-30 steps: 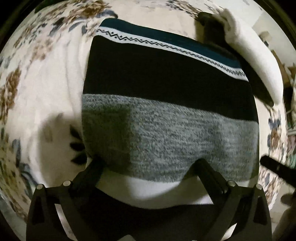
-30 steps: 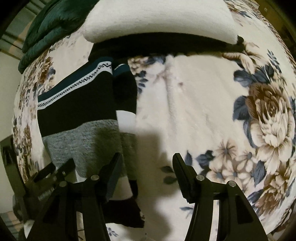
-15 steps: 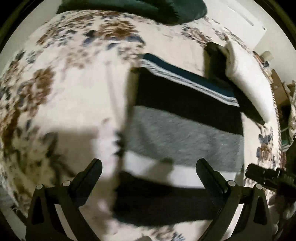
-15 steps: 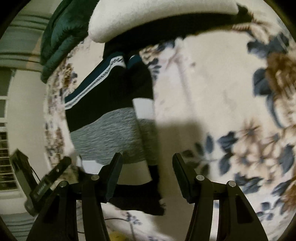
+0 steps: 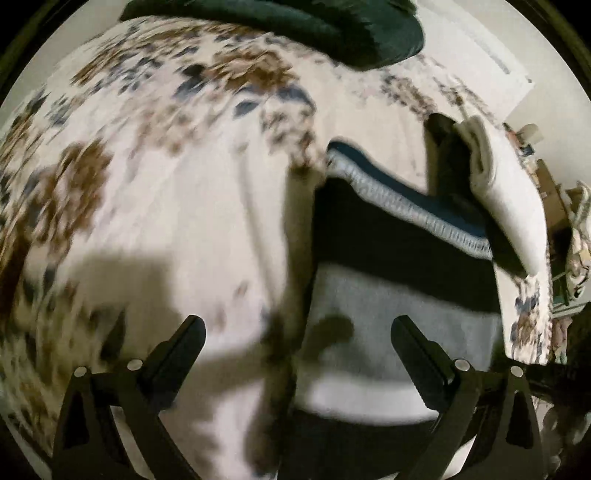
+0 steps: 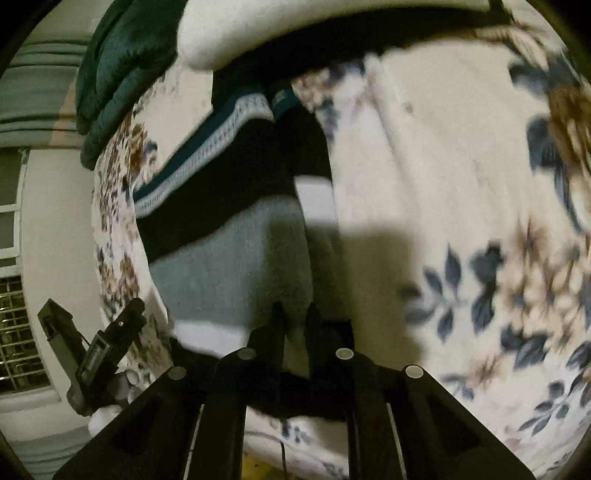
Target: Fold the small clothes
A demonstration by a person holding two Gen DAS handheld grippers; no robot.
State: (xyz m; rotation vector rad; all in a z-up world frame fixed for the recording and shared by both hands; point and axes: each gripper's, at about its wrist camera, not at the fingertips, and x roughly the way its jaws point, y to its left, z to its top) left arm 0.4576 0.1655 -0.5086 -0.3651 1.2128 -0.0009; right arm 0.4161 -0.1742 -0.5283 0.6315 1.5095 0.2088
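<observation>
A striped knit garment [image 5: 399,291], banded teal, black, grey and white, lies folded on a floral blanket [image 5: 184,206]. My left gripper [image 5: 295,339] is open and empty, above the garment's left edge. In the right wrist view the garment [image 6: 229,258] lies left of centre. My right gripper [image 6: 295,317] is shut on the garment's right edge, in the grey band. The left gripper [image 6: 99,350] shows at the lower left of that view.
A dark green blanket [image 5: 295,22] lies at the far end of the bed. A rolled white towel over something dark [image 5: 509,206] lies beside the garment's far side. A window [image 6: 14,258] and wall are at the left.
My right gripper has closed on the garment's right edge. My left gripper has swung left, so the garment now sits right of its centre.
</observation>
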